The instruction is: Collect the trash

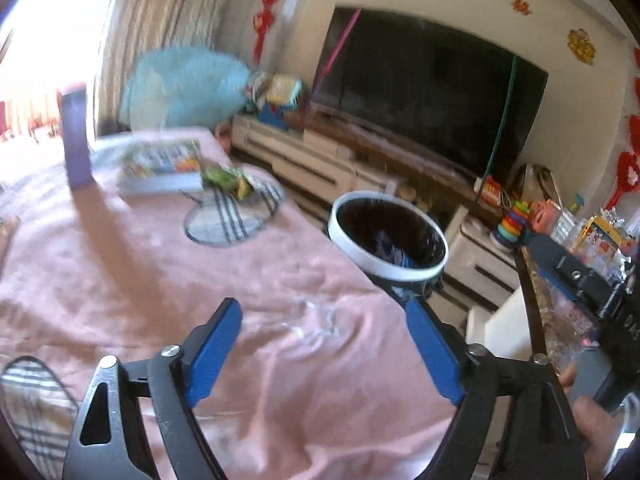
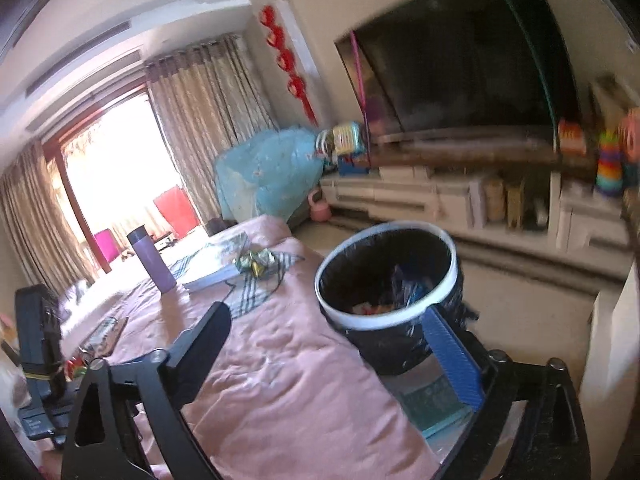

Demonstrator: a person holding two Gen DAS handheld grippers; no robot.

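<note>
A round white-rimmed bin with a black liner [image 1: 390, 238] stands beside the pink-covered table's right edge; it also shows in the right wrist view [image 2: 386, 276], with wrappers inside. A crumpled green and yellow wrapper [image 1: 224, 179] lies on a plaid cloth next to a book; it also shows in the right wrist view [image 2: 256, 261]. A clear plastic scrap [image 1: 316, 320] lies on the pink cloth just ahead of my left gripper [image 1: 324, 322], which is open and empty. My right gripper [image 2: 328, 328] is open and empty, its right finger beside the bin.
A purple bottle [image 2: 151, 260] and a book [image 1: 160, 166] stand on the far part of the table [image 1: 168, 272]. A TV [image 1: 428, 92] sits on a low cabinet [image 1: 360, 172] with toys. A small remote-like item [image 2: 102, 334] lies at the table's left.
</note>
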